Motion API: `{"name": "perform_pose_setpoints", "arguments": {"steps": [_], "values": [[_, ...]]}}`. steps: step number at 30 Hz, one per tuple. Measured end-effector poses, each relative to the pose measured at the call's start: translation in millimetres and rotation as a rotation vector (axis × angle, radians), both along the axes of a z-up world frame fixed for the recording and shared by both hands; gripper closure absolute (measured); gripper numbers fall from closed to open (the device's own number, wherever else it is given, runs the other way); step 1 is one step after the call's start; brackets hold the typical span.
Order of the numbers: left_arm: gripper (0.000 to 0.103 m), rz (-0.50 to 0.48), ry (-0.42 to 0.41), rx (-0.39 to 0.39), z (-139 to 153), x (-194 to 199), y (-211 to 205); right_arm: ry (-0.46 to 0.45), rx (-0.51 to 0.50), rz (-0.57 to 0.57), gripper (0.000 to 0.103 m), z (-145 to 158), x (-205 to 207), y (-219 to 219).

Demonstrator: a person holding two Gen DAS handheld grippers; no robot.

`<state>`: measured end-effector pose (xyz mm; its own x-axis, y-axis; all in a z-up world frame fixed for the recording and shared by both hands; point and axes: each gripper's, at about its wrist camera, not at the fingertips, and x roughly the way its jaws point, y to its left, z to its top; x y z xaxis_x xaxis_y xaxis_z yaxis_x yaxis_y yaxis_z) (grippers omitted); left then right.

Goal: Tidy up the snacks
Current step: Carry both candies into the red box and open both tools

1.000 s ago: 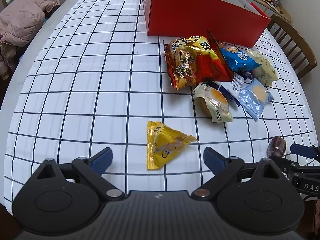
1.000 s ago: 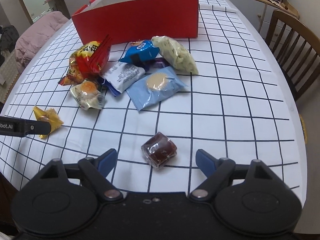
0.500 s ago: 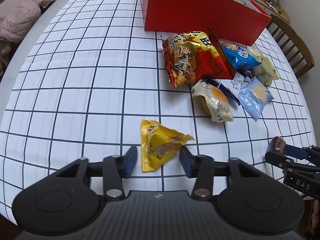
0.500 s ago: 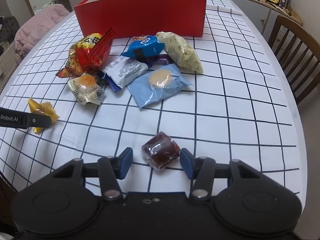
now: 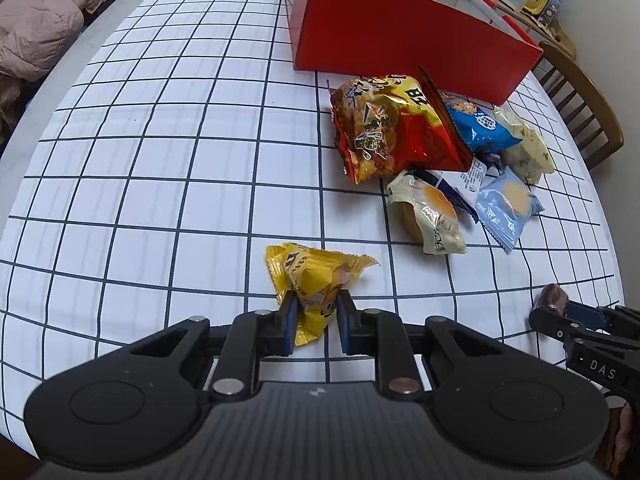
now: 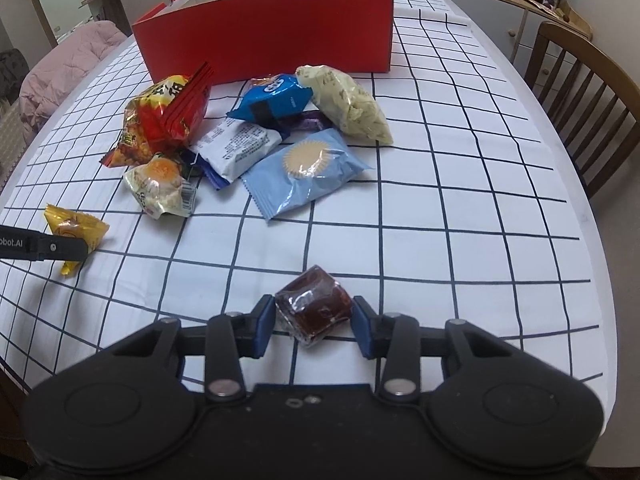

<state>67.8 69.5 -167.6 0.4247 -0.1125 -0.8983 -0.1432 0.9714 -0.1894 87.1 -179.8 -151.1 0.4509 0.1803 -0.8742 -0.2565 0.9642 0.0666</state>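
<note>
**Both grippers close on a snack at the same moment**

One second ago the jaws of both grippers stood wide apart, each with a snack lying between them. Now they have come together. The left gripper [image 5: 316,312] is clamped on the near end of the small yellow foil packet [image 5: 316,276], which is crumpled where the blue pads press it. The right gripper [image 6: 313,320] is clamped on the dark brown cake in clear plastic wrap [image 6: 314,310], with one pad on each side of it.

Both snacks appear to rest on the white tablecloth with the dark grid [image 5: 160,160]; I cannot tell if either is already lifted a little. They lie at the near edge of the table, well apart from each other and from the open red cardboard box [image 6: 264,44] at the far side.

Between them and the box the other snacks remain in a heap: the big red and gold crisp bag [image 5: 380,128], a blue biscuit packet [image 6: 276,98], a pale green bag [image 6: 348,106], a light blue packet with a round cake [image 6: 308,172], a white wrapper [image 6: 236,146] and a clear packet with an orange bun [image 6: 162,184].

In my judgement, the grasping step is finished for these two pieces. What remains is to lift them and carry them over the heap into the box, if the box is the place for them. The yellow packet is held only by its end, so it may swing or slip.
</note>
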Motion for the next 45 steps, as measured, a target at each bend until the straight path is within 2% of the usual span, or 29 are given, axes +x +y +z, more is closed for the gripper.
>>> {"name": "perform_pose_setpoints", "arguments": {"steps": [16,27,36,45], "values": [[0.086,0.004,-0.065,-0.020,28,-9,2,-0.072,0.048,0.032,0.063,37,-5,4],[0.086,-0.017,-0.144,-0.023,80,-9,-6,-0.126,0.088,0.070,0.063,74,3,12],[0.086,-0.032,-0.220,0.004,121,19,-14,-0.215,0.101,0.099,0.063,114,32,18],[0.086,-0.038,-0.286,0.039,154,65,-15,-0.289,0.100,0.113,0.063,144,81,29]]}}
